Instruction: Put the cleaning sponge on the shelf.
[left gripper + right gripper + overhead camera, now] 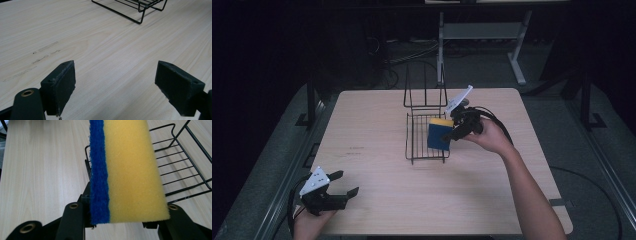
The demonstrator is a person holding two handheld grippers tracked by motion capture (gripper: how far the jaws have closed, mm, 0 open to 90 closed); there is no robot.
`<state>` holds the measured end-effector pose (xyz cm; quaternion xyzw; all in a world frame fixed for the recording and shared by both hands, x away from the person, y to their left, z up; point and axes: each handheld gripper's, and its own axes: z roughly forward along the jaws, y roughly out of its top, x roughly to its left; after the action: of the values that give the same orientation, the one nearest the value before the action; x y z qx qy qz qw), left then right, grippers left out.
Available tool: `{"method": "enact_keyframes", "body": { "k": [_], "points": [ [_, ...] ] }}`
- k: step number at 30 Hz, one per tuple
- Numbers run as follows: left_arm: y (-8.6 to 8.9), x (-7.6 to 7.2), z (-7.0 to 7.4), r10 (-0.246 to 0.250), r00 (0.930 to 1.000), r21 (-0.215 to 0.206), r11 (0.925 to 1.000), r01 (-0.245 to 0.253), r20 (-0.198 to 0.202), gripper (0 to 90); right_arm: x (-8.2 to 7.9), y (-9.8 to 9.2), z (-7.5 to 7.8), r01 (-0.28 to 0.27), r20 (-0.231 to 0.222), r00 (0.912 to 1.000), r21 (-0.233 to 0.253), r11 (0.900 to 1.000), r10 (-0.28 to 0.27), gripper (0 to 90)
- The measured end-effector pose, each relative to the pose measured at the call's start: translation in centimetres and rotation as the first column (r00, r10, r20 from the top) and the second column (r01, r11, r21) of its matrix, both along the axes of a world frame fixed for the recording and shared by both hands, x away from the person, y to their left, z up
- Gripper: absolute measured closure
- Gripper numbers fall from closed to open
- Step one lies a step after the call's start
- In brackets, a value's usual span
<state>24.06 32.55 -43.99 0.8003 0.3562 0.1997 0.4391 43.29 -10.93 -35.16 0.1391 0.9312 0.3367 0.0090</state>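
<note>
Resting at about seven o'clock on the table (377, 200), near its front edge, the left gripper (343, 182) is held with its jaws wide apart and nothing between them; only bare wood is seen between its pads (65, 83). Toward one o'clock from it, well apart, the wire rack (424, 142) stands at the table's middle. At the rack's three o'clock side, the right gripper (451, 134) is clamped on the sponge (439, 134), which is carried on edge over the rack's right rim, its long axis running away from the jaws, blue face (99, 175) beside yellow foam (132, 170). The right hand is judged much the nearer for lowering it into the rack. Pale wood grain covers the table; the room beyond is dark.
</note>
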Motion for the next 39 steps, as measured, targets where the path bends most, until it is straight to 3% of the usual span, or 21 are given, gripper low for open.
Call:
{"method": "enact_keyframes", "body": {
  "k": [15,39],
  "points": [
    [-0.2,0.1,-0.2,-0.006,1.0000,-0.006,1.0000,0.006,-0.003,16.2,2.0,0.1,-1.2,0.036,-0.029,0.9990,0.029,0.999,-0.035,55.5],
    [0.0,0.0,-0.1,-0.007,1.0000,-0.005,1.0000,0.007,-0.002,16.2,3.6,1.4,-2.7,0.044,-0.027,0.9986,-0.016,0.999,-0.045,54.8]
  ]
}}
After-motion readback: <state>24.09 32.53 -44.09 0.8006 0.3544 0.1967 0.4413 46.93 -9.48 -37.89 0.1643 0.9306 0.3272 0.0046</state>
